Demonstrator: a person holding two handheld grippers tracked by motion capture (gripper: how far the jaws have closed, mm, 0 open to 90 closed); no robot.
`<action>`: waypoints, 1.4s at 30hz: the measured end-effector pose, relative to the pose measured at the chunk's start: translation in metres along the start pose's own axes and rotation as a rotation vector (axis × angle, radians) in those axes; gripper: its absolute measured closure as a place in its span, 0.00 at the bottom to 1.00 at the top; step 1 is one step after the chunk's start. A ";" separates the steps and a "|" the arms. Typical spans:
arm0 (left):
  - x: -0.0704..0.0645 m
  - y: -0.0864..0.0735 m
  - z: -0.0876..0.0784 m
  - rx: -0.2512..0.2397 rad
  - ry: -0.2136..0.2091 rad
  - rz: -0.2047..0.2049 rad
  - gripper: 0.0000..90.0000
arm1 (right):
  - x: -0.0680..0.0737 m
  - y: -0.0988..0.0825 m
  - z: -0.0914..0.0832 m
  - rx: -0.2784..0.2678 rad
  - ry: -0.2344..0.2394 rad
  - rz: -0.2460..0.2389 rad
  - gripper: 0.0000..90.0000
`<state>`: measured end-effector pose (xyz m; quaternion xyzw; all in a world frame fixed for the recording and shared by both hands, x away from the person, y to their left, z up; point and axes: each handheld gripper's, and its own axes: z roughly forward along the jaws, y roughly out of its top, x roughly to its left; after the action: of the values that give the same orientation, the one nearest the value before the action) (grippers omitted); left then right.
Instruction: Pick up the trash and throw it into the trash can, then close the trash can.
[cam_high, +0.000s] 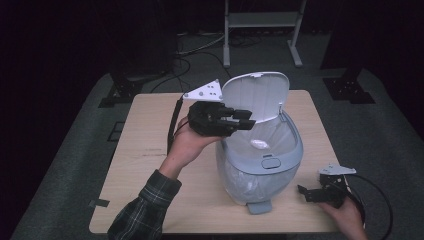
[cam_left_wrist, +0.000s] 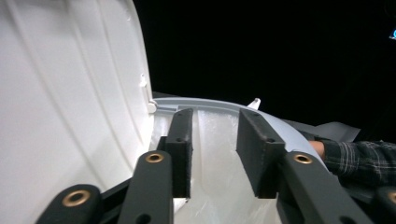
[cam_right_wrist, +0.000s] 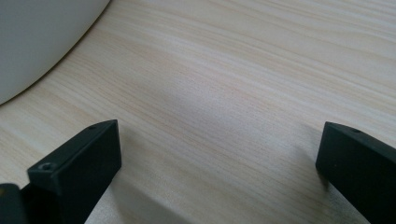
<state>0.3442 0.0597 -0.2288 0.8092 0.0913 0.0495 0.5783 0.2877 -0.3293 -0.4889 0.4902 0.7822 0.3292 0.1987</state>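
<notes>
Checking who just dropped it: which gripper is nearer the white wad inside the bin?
Left. The left gripper hovers over the bin's open mouth, just above the wad; the right gripper sits on the table beside the bin.

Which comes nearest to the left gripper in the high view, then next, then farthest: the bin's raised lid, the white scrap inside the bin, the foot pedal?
1. Raised lid, right beside the left gripper, behind its tips.
2. White scrap, lower, inside the bin.
3. Foot pedal, at the bin's base, by the table's near edge.
</notes>
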 end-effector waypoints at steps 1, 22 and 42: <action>0.001 -0.001 -0.001 -0.001 0.002 -0.001 0.75 | 0.000 0.000 0.000 0.000 0.000 0.000 0.00; 0.027 -0.022 -0.040 0.024 0.087 -0.044 1.00 | 0.000 0.000 0.000 0.000 0.000 0.000 0.00; 0.059 -0.026 -0.045 -0.006 0.209 -0.071 1.00 | 0.000 0.000 0.000 0.000 0.000 0.000 0.00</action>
<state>0.3913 0.1217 -0.2404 0.7941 0.1795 0.1136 0.5695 0.2877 -0.3293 -0.4889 0.4902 0.7821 0.3293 0.1987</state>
